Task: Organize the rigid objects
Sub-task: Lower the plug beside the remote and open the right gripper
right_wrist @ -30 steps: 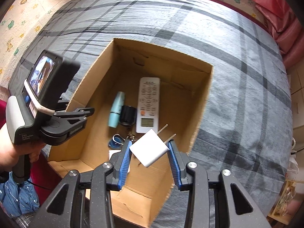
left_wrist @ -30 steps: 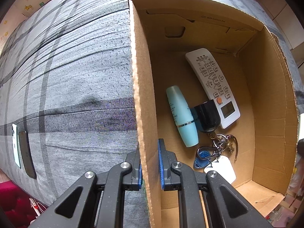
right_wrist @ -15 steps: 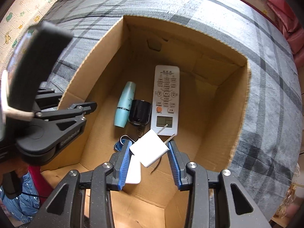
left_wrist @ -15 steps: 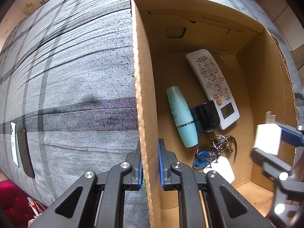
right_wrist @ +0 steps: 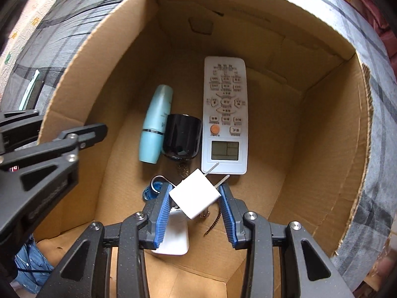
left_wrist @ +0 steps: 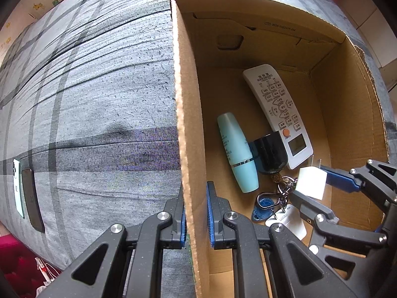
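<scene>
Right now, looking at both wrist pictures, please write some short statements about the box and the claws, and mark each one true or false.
1. The left claw is shut on the side wall of the cardboard box. True.
2. The right claw is empty. False: it holds a white charger plug with two metal prongs.
3. The remote control lies inside the box with its buttons facing up. True.
4. The light blue bottle stands upright on the bed cover. False: it lies on its side on the box floor, beside a black cup.
5. A bunch of keys lies in the box. True.
</scene>
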